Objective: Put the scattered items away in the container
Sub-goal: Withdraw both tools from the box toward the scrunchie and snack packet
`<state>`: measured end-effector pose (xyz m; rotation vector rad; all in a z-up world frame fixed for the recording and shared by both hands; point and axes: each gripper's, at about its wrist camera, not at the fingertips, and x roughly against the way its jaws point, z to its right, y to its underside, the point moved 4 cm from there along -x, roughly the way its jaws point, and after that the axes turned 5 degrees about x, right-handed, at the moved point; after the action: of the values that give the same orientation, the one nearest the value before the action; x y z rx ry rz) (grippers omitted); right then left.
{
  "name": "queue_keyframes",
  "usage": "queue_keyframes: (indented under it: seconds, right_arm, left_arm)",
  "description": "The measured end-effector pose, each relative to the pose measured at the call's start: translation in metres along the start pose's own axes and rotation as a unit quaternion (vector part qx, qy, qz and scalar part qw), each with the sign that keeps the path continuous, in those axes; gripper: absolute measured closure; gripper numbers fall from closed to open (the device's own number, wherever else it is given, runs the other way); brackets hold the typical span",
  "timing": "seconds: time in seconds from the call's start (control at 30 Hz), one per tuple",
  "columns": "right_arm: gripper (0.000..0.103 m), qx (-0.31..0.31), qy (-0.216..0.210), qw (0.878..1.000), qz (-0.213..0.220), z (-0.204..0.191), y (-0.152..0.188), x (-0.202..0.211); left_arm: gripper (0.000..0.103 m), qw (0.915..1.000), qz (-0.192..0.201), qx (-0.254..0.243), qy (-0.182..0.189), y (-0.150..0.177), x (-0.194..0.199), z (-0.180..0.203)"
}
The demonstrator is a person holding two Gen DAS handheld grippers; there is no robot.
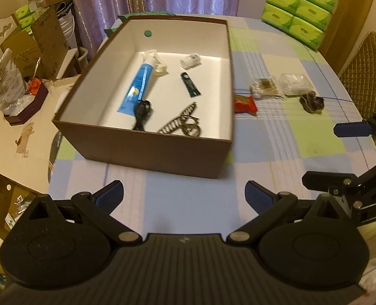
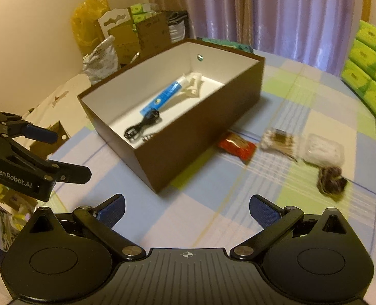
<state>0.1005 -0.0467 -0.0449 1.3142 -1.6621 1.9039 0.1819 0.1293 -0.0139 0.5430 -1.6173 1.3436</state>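
Note:
A brown box (image 1: 147, 150) with a white inside stands on the checked tablecloth. It holds a blue tube (image 1: 139, 84), a black cable (image 1: 142, 111), a hair clip (image 1: 183, 123), a small black tube (image 1: 190, 85) and a small white item (image 1: 190, 61). Right of the box lie a red packet (image 2: 237, 145), cotton swabs (image 2: 277, 138), a clear bag (image 2: 324, 152) and a dark scrunchie (image 2: 331, 183). My left gripper (image 1: 184, 195) is open and empty, in front of the box. My right gripper (image 2: 186, 209) is also open and empty, short of the loose items.
Green tissue packs (image 1: 300, 10) are stacked at the table's far right. A quilted chair back (image 1: 371, 56) stands beyond the right edge. Cardboard boxes and bags (image 1: 35, 40) crowd the floor left of the table. Bare cloth (image 2: 213, 218) lies between the grippers and the box.

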Motion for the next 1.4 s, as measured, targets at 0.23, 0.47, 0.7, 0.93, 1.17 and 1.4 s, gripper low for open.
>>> queue_keyframes:
  seconds: [0.23, 0.47, 0.7, 0.93, 1.17, 1.4]
  right_arm:
    - [0.002, -0.010, 0.014, 1.000, -0.006, 0.031, 0.021, 0.023]
    - [0.002, -0.020, 0.024, 0.999, -0.008, 0.061, 0.040, 0.042]
    - [0.002, -0.048, 0.048, 0.998, -0.010, 0.095, 0.059, 0.051]
    - [0.002, -0.100, 0.085, 0.991, -0.003, 0.138, 0.076, 0.058]
    - [0.002, -0.122, 0.109, 0.987, 0.013, 0.166, 0.079, 0.054]
    - [0.002, -0.126, 0.112, 0.985, 0.018, 0.194, 0.075, 0.033]
  left_arm:
    - [0.003, 0.9999, -0.004, -0.003, 0.009, 0.009, -0.003, 0.040]
    - [0.003, 0.9999, -0.007, -0.007, 0.012, 0.015, -0.006, 0.077]
    - [0.003, 0.9998, -0.005, -0.012, 0.018, 0.017, -0.016, 0.109]
    - [0.005, 0.9994, 0.011, -0.015, 0.030, 0.011, -0.033, 0.139]
    - [0.006, 0.9988, 0.038, -0.015, 0.025, -0.005, -0.054, 0.158]
    - [0.009, 0.9976, 0.069, -0.010, 0.003, -0.024, -0.082, 0.172]
